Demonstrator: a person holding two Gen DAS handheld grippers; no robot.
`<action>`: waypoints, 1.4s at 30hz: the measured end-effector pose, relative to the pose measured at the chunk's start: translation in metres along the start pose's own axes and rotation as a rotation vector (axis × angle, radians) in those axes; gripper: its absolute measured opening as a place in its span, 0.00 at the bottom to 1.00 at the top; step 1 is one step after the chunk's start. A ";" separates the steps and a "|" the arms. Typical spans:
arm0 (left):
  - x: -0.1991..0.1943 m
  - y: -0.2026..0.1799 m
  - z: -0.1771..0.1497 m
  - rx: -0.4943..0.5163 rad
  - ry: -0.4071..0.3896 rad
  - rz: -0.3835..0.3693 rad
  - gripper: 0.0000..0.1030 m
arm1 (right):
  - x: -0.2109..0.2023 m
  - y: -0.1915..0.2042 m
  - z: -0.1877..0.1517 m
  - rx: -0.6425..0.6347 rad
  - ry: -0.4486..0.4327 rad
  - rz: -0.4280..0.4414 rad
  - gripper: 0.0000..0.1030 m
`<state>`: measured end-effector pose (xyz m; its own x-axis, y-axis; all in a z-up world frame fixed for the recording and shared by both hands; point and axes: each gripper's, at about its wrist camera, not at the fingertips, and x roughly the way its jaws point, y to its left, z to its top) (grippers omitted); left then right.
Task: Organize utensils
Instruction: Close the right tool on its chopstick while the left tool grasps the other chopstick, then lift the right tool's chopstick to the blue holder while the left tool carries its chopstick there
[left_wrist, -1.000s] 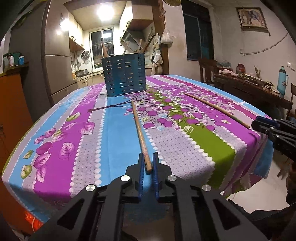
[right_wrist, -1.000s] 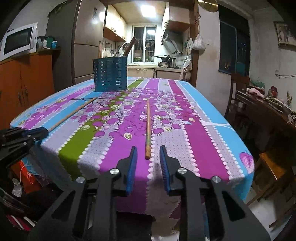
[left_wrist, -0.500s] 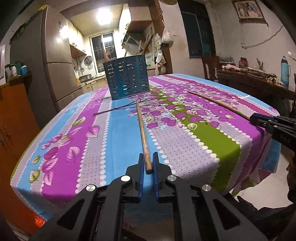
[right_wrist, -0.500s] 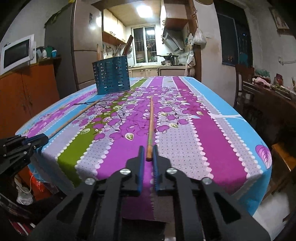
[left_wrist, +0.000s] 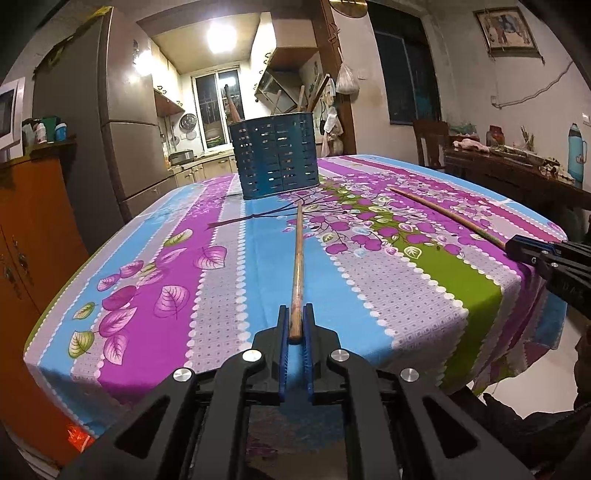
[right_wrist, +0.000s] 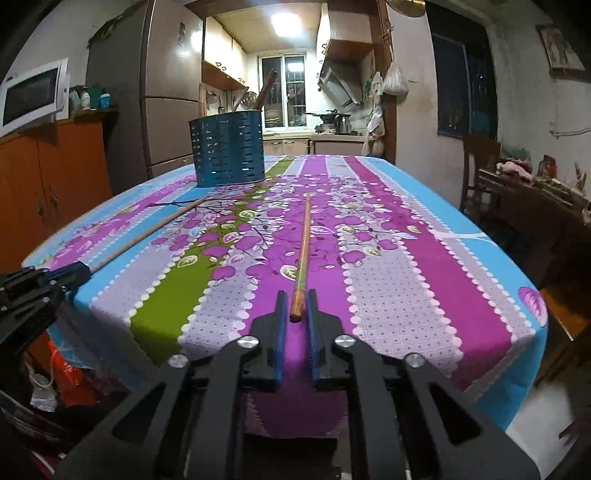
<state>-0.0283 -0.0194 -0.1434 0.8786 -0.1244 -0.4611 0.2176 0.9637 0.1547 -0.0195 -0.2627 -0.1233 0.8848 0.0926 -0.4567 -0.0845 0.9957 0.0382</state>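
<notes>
Wooden and slender, one long brown chopstick (left_wrist: 296, 266) is gripped at its near end by the left tongs (left_wrist: 295, 325), its far tip pointing at the perforated blue metal utensil holder (left_wrist: 275, 160). A second long wooden chopstick (right_wrist: 303, 247) is clamped likewise by the right tongs (right_wrist: 296, 308). Both tongs are held low and level at the edge of the counter (left_wrist: 155, 266), which is covered by a glossy purple floral striped cloth. No writing can be read.

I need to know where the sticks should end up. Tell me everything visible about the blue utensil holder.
The blue utensil holder is a rounded, upright bin, seemingly metal, its wall perforated with rows of small slots. It stands on the floral tablecloth toward the table's far end, beyond both grippers. Several wooden utensil handles lean out of its open top. Nothing else touches it.
</notes>
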 end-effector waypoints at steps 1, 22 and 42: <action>-0.001 0.000 -0.001 -0.001 -0.003 -0.003 0.08 | -0.001 -0.002 -0.001 0.005 -0.001 -0.003 0.29; -0.003 0.001 -0.006 0.020 -0.037 -0.001 0.08 | 0.004 0.004 -0.001 -0.006 -0.014 0.046 0.06; -0.050 0.028 0.044 0.008 -0.167 0.025 0.07 | -0.046 0.018 0.047 -0.105 -0.185 0.027 0.05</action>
<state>-0.0474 0.0037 -0.0776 0.9420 -0.1384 -0.3056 0.1976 0.9651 0.1720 -0.0399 -0.2490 -0.0598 0.9499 0.1278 -0.2852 -0.1476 0.9878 -0.0488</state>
